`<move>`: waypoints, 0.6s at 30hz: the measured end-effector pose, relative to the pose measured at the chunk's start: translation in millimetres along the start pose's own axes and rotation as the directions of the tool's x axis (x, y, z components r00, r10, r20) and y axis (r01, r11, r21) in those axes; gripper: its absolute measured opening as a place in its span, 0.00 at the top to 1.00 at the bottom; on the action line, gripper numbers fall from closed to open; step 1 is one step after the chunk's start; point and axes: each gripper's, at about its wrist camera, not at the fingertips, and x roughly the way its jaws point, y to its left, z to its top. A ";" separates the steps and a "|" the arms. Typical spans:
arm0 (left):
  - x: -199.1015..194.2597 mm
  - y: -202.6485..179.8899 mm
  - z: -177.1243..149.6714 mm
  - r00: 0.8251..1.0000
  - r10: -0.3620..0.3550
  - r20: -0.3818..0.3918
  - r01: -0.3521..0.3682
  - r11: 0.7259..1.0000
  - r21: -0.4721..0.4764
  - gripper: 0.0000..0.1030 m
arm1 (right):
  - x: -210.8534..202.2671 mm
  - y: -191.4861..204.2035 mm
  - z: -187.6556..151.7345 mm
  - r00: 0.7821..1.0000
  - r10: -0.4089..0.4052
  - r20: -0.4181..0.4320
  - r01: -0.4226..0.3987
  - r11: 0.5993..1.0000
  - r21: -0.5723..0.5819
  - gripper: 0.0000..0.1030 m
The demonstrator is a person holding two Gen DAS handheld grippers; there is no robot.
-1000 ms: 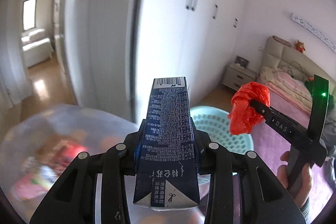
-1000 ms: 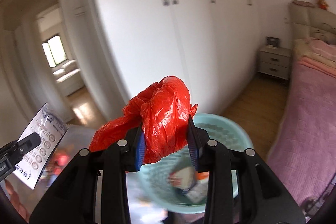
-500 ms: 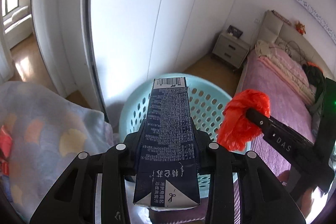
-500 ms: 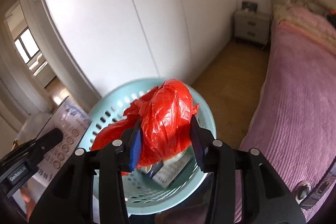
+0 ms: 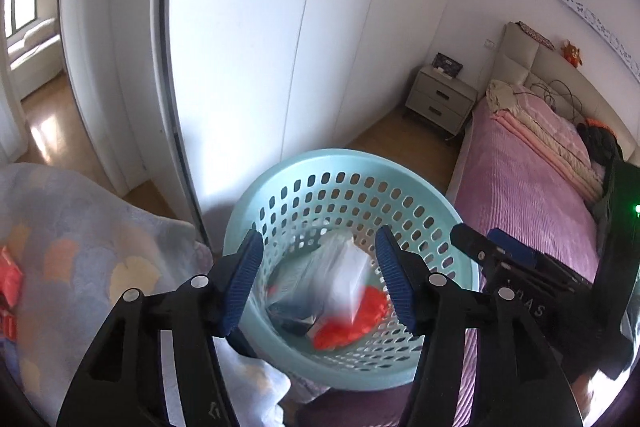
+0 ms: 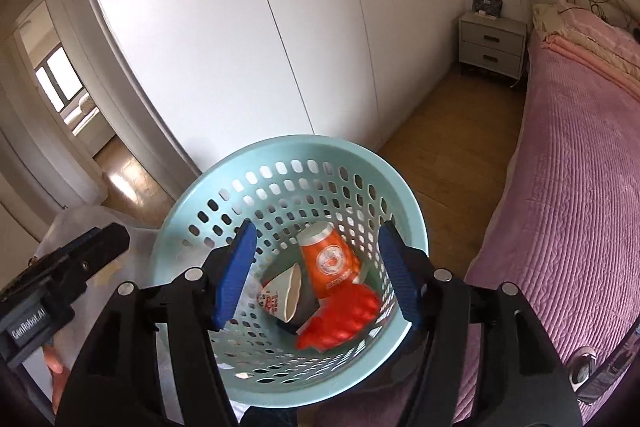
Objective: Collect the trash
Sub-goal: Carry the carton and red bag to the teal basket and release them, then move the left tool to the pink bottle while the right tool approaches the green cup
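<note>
Hovering over the pale green basket (image 6: 412,223), both claws have just been opening; left claw (image 5: 318,277) gapes with nothing gripped, a blurred white carton (image 5: 340,279) beyond its pads inside the basket; right claw (image 6: 316,271) equally wide and empty; red bag (image 6: 340,321) lies on the basket floor beside an orange cup (image 6: 328,259); basket stands beside the pink bed (image 6: 568,187).

Basket (image 6: 404,195): pale teal plastic, perforated, smooth with a slight sheen. Inside it, an orange paper cup (image 6: 330,261) and crumpled red bag (image 6: 340,321), apparently thin glossy plastic. Floor (image 6: 448,131): polished wood; bedspread (image 6: 568,195): ribbed pink cloth, matt.
</note>
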 end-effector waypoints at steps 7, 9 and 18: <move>-38.5 10.8 -4.0 0.998 -0.008 0.067 0.008 1.000 -0.001 0.42 | -19.2 15.6 1.9 0.999 0.025 0.030 -0.024 0.999 -0.029 0.42; -57.7 19.0 -7.8 0.995 -0.019 0.102 0.020 1.000 -0.011 0.43 | -29.3 27.4 1.2 0.998 0.046 0.044 -0.044 0.998 -0.043 0.42; -148.1 73.1 -31.5 0.971 0.049 0.233 -0.024 0.994 -0.108 0.43 | -64.4 95.5 -7.8 0.981 0.175 0.081 -0.161 0.975 -0.155 0.42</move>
